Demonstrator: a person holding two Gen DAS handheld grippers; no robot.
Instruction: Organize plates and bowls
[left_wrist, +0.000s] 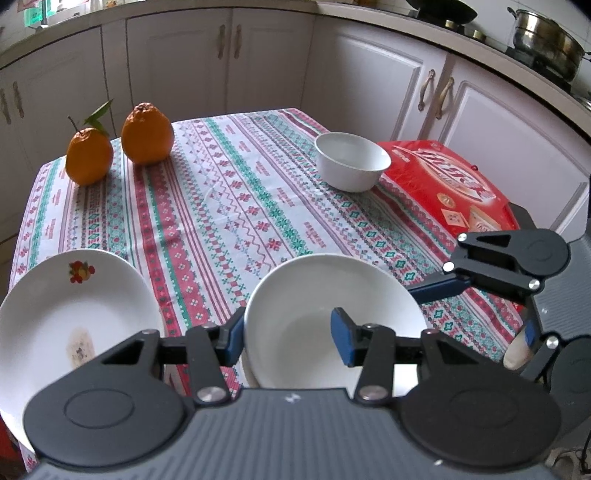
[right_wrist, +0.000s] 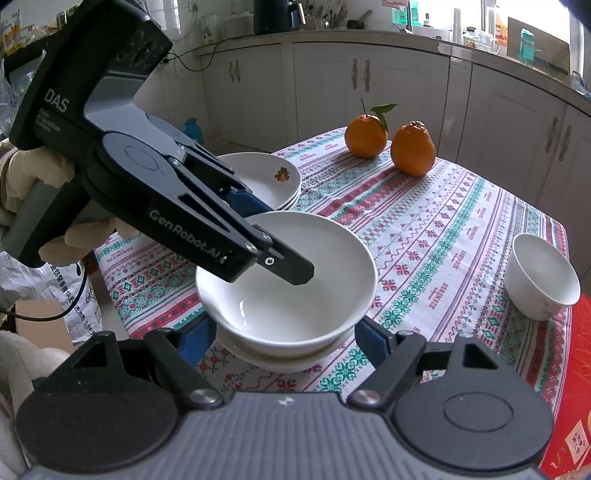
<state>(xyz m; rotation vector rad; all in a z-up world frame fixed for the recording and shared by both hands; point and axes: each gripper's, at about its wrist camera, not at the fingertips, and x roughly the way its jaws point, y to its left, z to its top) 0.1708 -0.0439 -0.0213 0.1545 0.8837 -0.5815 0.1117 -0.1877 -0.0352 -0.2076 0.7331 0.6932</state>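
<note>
Left wrist view: my left claw (left_wrist: 291, 334) pinches the near rim of the big white bowl (left_wrist: 332, 310), stacked on another bowl on the counter (left_wrist: 229, 206). My right claw (right_wrist: 286, 338) straddles that stack, blue pads beside it, grip uncertain.

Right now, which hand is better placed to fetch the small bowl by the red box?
The right. Its tongs are unclenched beside the stacked bowls, nearer the small bowl; the left tongs clamp the top bowl's rim.

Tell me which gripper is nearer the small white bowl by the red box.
Right. The right gripper sits on the small bowl side of the big bowl; the left gripper grips that bowl's opposite rim.
</note>
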